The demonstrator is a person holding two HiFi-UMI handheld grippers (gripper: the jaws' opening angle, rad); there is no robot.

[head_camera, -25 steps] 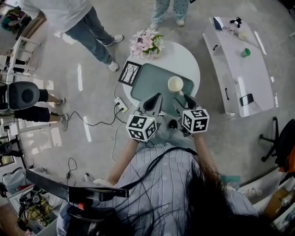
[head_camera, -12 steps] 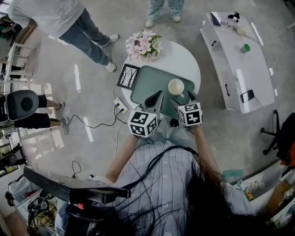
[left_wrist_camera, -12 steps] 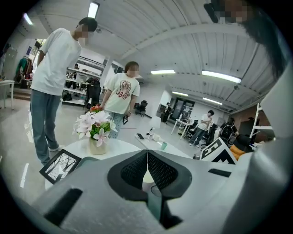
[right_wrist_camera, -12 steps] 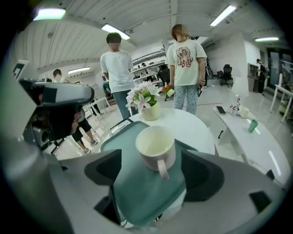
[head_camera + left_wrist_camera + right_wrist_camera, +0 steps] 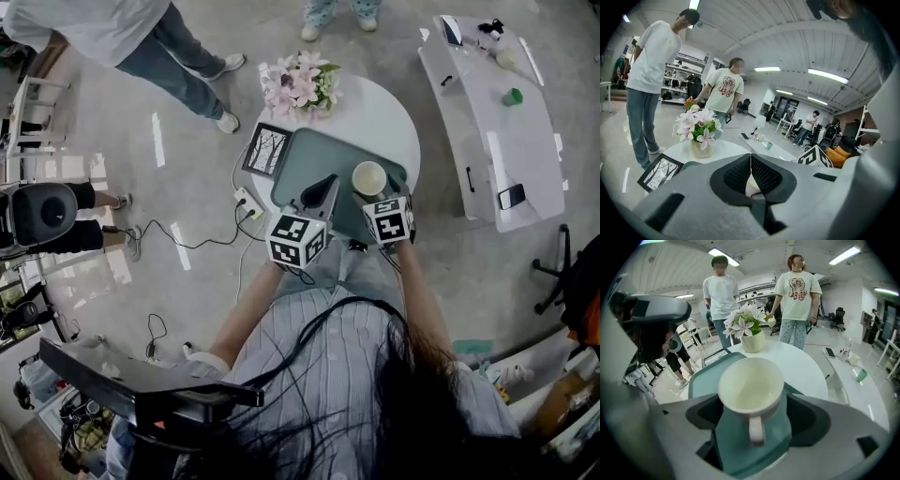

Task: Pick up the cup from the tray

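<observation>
Grey-floored open office holds a round white table (image 5: 398,108); a green tray (image 5: 314,155) lies on it; a flower vase (image 5: 302,86) and framed picture (image 5: 267,148) stand beside the tray; two people stand beyond. The cream cup (image 5: 751,390) stands upright on the tray between the jaws of the right gripper (image 5: 752,420), handle toward it; those jaws have just been opening, wide apart, not touching it; left gripper (image 5: 751,164) closed, empty.

Surface finishes, table area
Cup (image 5: 751,390): glossy cream glaze, ceramic look. Tray (image 5: 704,378): smooth matt teal, plastic-looking. Table (image 5: 801,364): smooth white top, slight sheen. Left gripper (image 5: 751,157): matt grey plastic shell; pads (image 5: 764,176) black, fine mesh texture. Floor (image 5: 187,187): polished grey, shows light reflections.
</observation>
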